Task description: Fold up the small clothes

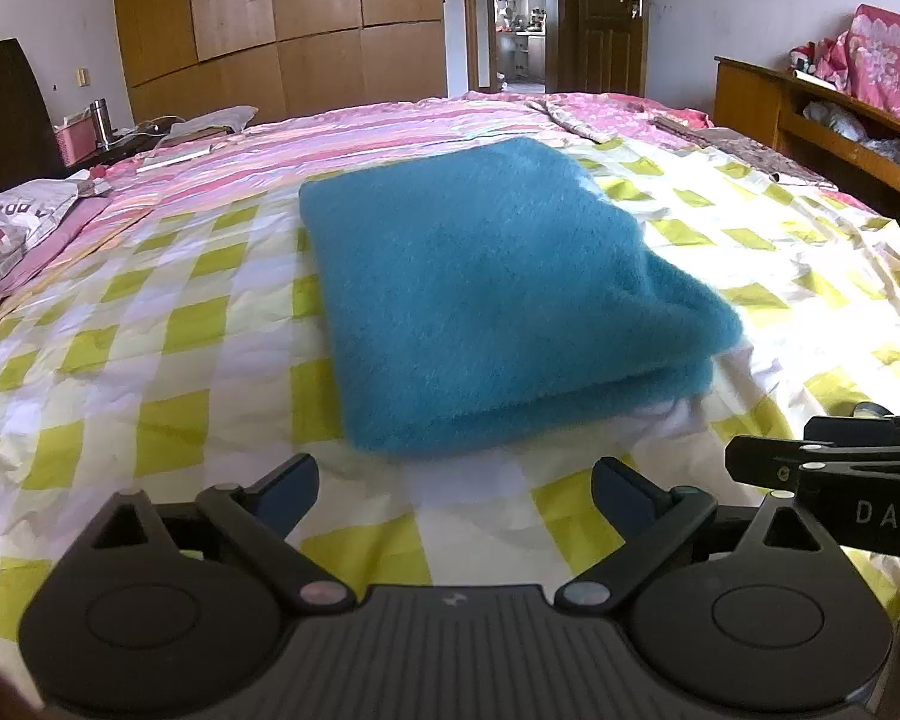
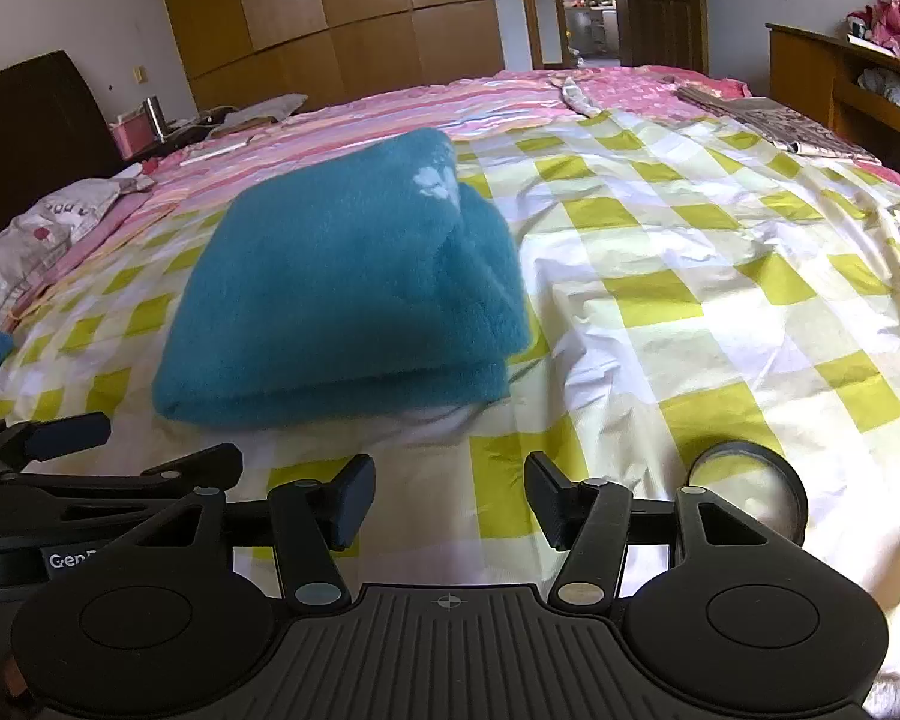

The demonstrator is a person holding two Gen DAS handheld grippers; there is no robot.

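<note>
A fluffy teal garment (image 1: 486, 294) lies folded into a thick rectangle on the yellow-and-white checked sheet (image 1: 150, 372). My left gripper (image 1: 455, 495) hovers just short of its near edge, open, nothing between its fingers. In the right wrist view the same teal garment (image 2: 342, 288) sits ahead and to the left, a pale patch showing near its far corner. My right gripper (image 2: 449, 501) stands open over bare checked sheet (image 2: 690, 300), apart from the cloth. Each gripper shows at the other view's edge: the right gripper (image 1: 834, 468) and the left gripper (image 2: 60, 450).
A roll of tape (image 2: 750, 492) lies on the sheet by my right gripper. Pink bedding (image 1: 390, 120) covers the far bed. A patterned pillow (image 1: 12, 228) lies at left, a wooden shelf (image 1: 822, 120) at right, newspapers (image 2: 792, 126) at far right. A wardrobe and open door stand behind.
</note>
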